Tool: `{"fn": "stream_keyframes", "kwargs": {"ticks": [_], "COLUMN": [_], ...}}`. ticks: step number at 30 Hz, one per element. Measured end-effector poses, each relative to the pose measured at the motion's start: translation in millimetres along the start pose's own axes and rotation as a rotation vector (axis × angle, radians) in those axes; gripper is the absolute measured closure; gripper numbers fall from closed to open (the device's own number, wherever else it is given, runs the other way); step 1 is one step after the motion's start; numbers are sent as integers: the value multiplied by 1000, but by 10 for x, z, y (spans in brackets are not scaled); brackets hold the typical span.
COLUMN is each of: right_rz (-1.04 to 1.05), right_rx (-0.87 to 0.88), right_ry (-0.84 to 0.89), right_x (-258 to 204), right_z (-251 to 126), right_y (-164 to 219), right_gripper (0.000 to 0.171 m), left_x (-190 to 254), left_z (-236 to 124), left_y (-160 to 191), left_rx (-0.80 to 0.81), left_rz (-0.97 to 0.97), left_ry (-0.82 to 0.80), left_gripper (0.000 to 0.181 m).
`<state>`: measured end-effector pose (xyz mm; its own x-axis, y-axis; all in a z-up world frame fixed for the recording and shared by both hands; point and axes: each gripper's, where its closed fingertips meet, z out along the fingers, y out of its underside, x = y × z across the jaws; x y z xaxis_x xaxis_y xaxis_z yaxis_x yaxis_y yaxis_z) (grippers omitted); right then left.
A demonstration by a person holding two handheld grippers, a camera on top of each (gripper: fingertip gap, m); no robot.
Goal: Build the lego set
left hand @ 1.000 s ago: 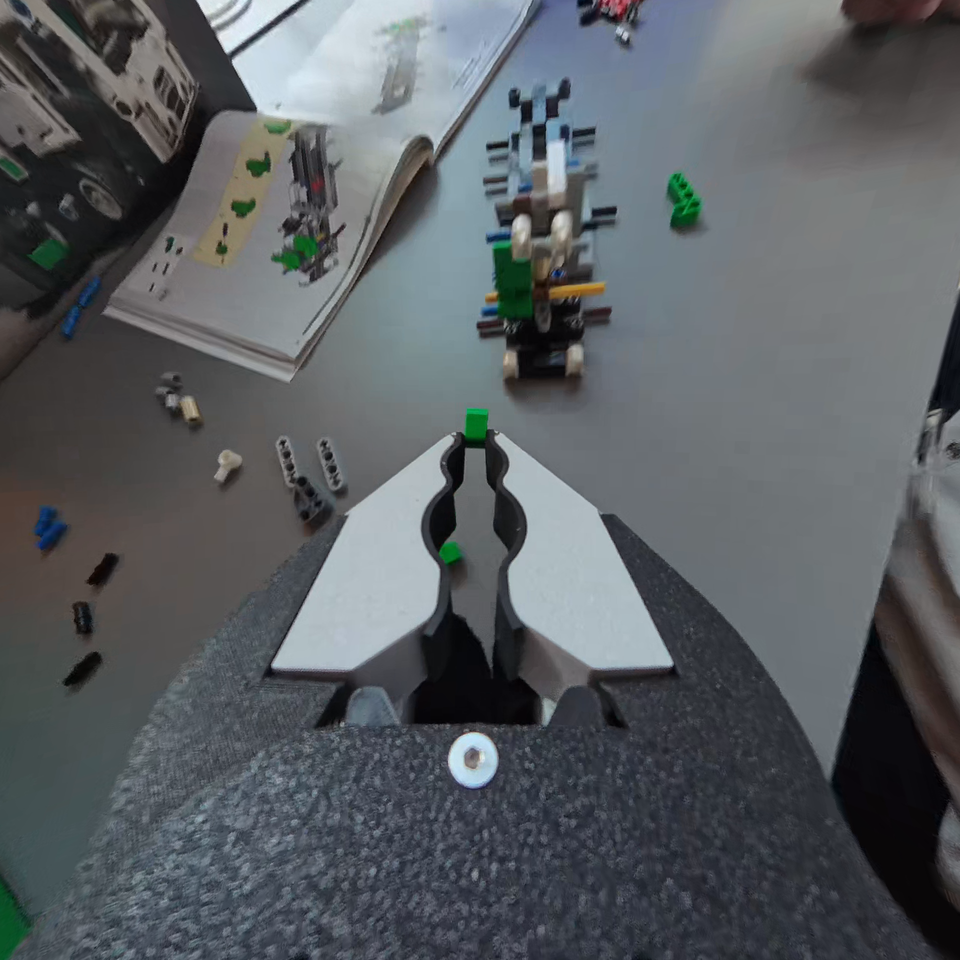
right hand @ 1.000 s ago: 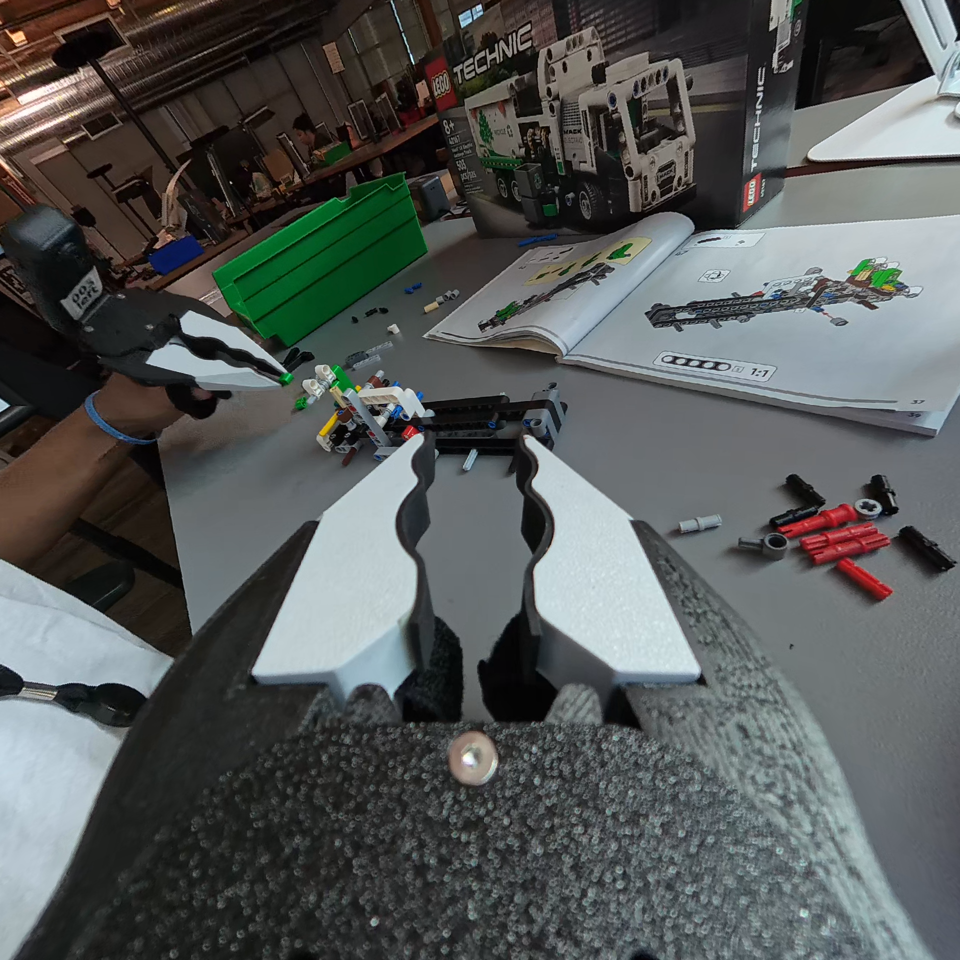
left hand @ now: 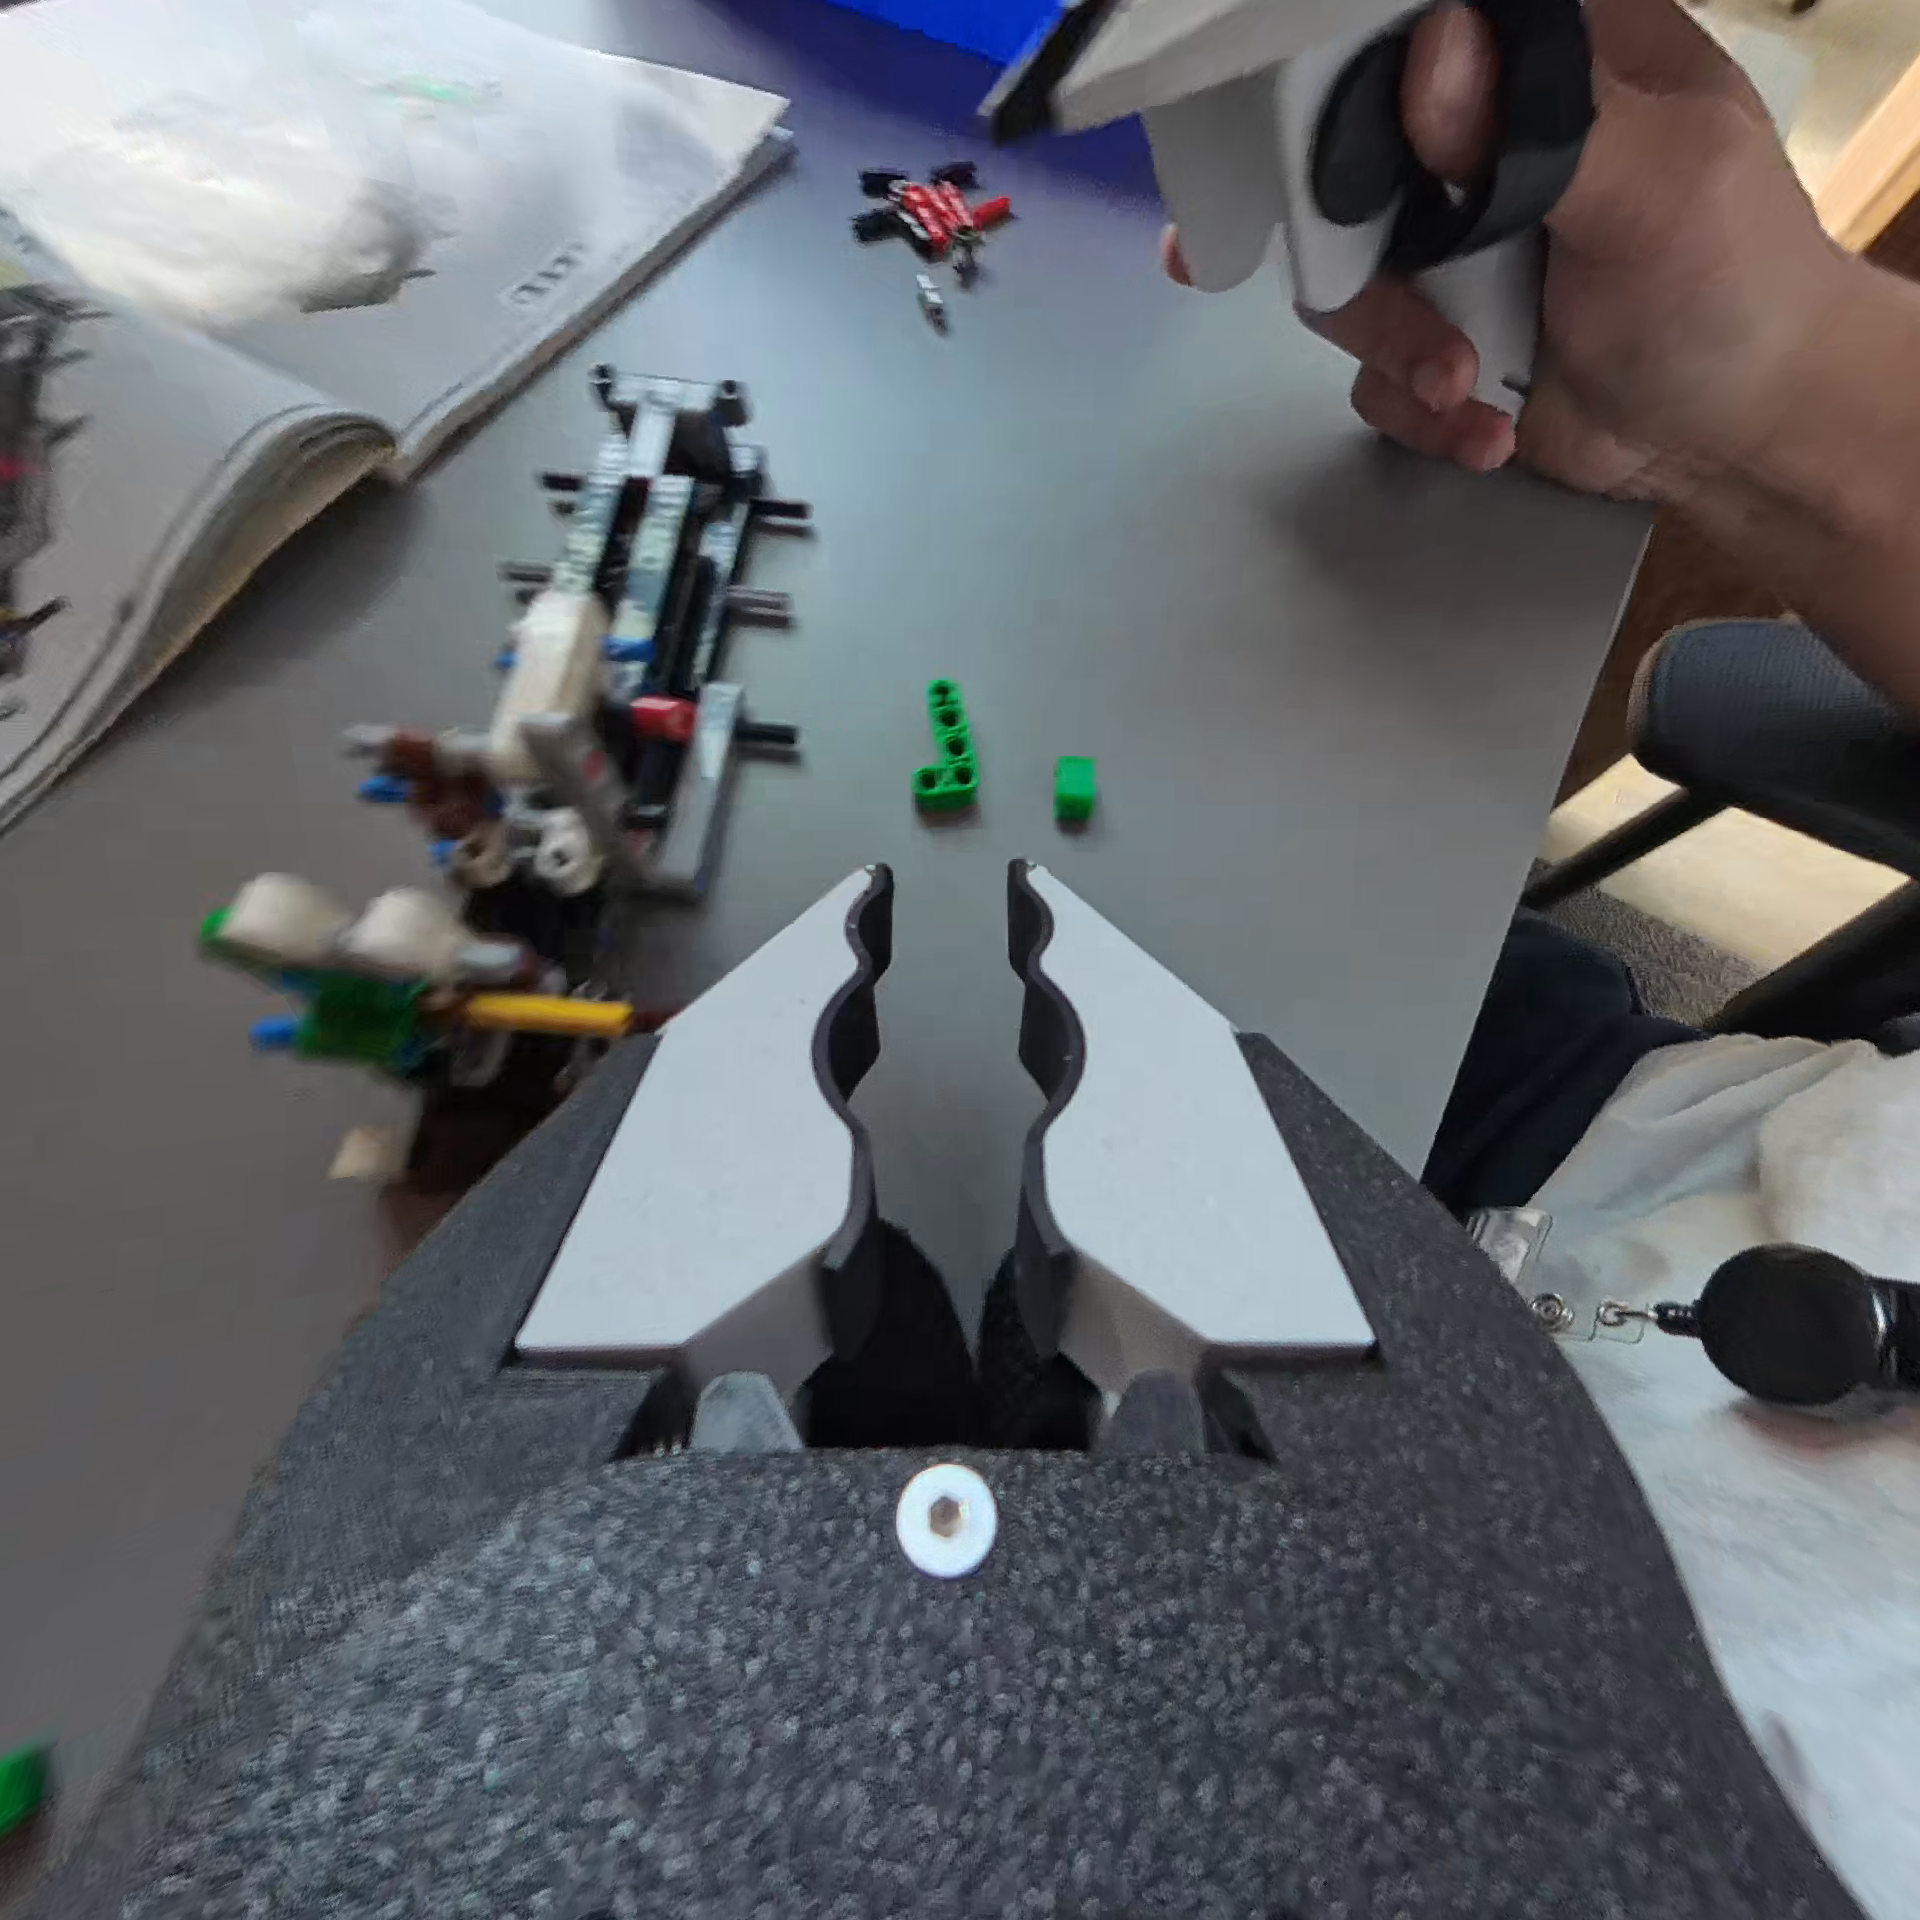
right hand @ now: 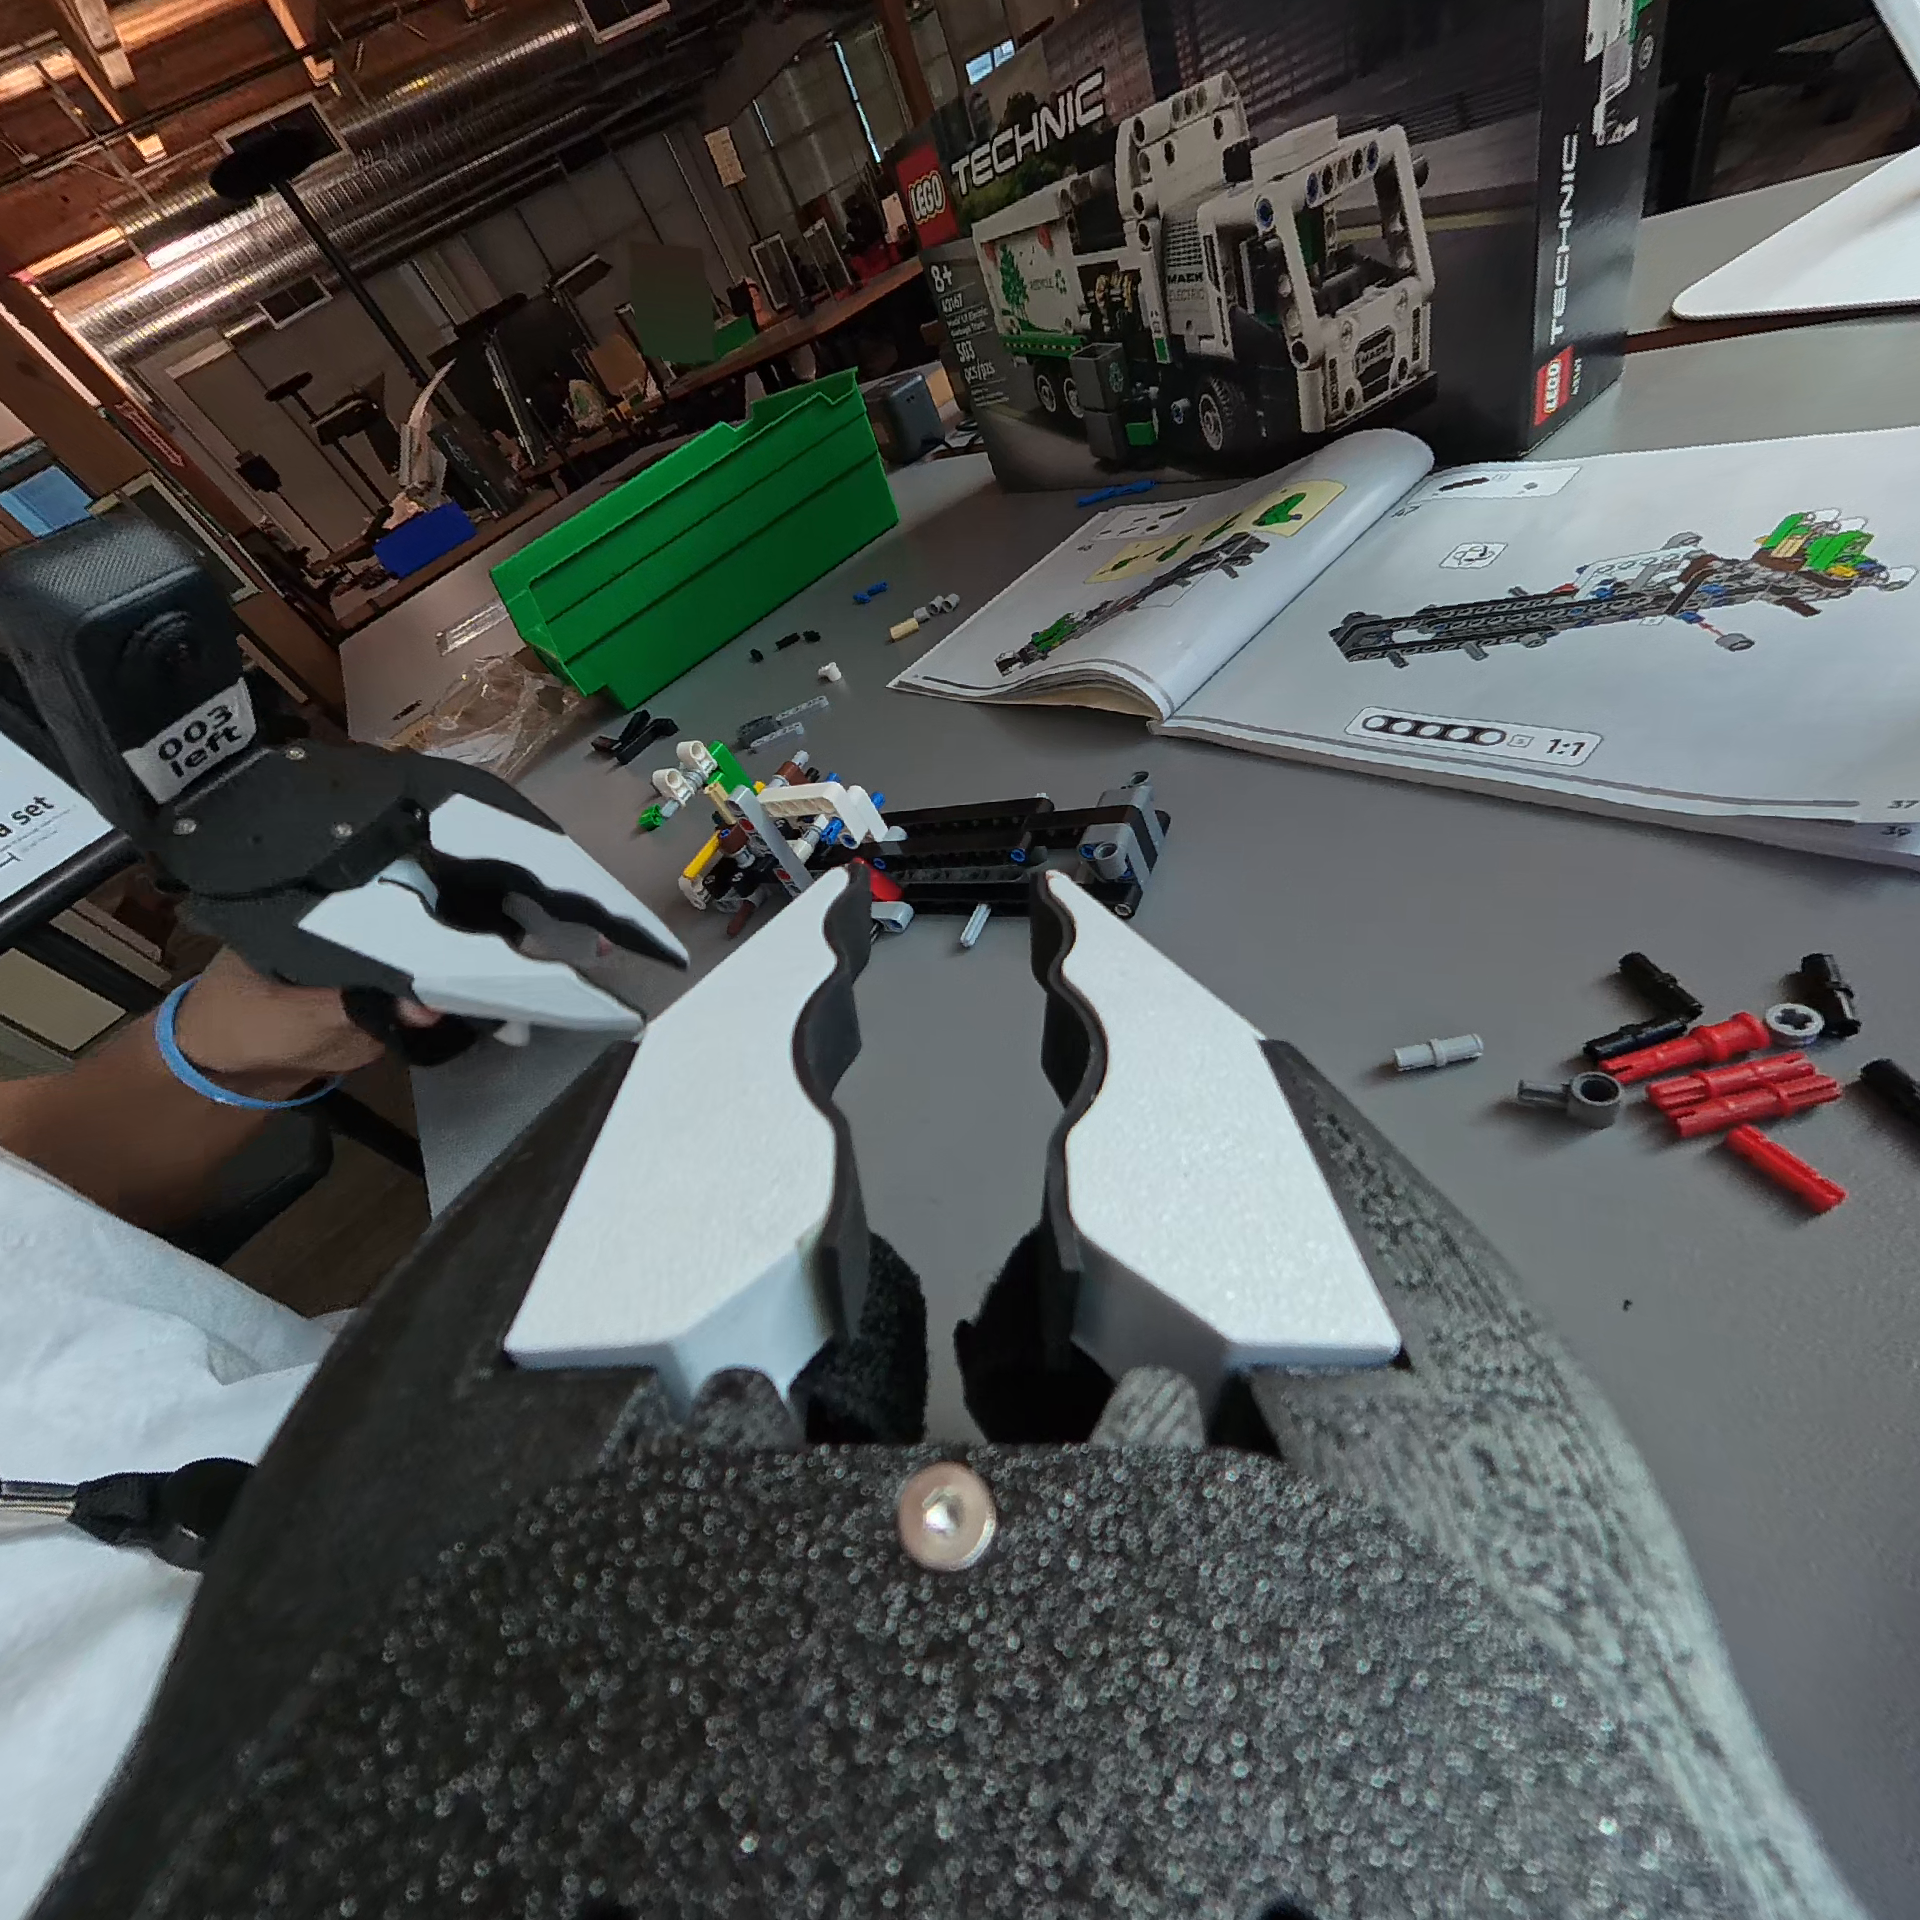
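Observation:
My left gripper (left hand: 948, 873) is open and empty, low over the grey table (left hand: 1195, 644). Just ahead of its tips lie a small green brick (left hand: 1074, 787) and a green L-shaped beam (left hand: 948, 748). The partly built chassis (left hand: 644, 644) lies to their left, blurred. My right gripper (right hand: 951, 883) is open and empty, its tips hovering in front of the chassis (right hand: 966, 831). The left gripper also shows in the right wrist view (right hand: 660, 992), jaws apart. The right gripper shows at the top of the left wrist view (left hand: 1081, 73), held by a hand.
The open instruction manual (right hand: 1455, 623) and the set's box (right hand: 1247, 239) are behind the chassis. A green bin (right hand: 707, 561) stands at the back left. Red and black pins (right hand: 1745, 1091) lie to the right. The table edge (left hand: 1538, 852) runs close on the left gripper's right. The left gripper's tips are roughly 15 centimeters from the right gripper's.
My left gripper was shut on the small green brick; it has opened and the brick lies on the table. The left gripper has swung to the right side of the chassis.

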<state>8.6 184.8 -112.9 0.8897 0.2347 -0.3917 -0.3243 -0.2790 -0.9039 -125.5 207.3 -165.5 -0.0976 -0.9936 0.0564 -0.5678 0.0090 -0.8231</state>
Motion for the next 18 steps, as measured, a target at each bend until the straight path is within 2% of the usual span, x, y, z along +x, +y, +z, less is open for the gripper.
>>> {"fn": "stream_keyframes", "kwargs": {"ticks": [3, 5, 7, 10, 15, 18], "right_rz": [-2, -7, -10, -11, -14, -16], "right_rx": [-6, -14, -19, -20, -16, -21], "right_ry": [-2, 0, 3, 7, 15, 16], "right_x": [-5, -7, -7, -2, 5, 5], "right_z": [8, 15, 21, 22, 19, 24], "right_y": [7, 18, 24, 25, 20, 26], "right_gripper": [141, 141, 141, 142, 142, 141], "left_x": [-694, -1160, -1396, -1422, -1396, -1393], "left_z": [-554, -897, -1101, -1141, -1045, -1009], "left_y": [226, 538, 784, 829, 877, 902], "left_rx": [35, -11, -43, -22, -108, -139], "left_rz": [-120, -197, -262, -287, -171, -150], "left_ry": [-207, -368, -452, -440, -451, -451], "left_gripper": [158, 151, 149, 149, 154, 167]}}
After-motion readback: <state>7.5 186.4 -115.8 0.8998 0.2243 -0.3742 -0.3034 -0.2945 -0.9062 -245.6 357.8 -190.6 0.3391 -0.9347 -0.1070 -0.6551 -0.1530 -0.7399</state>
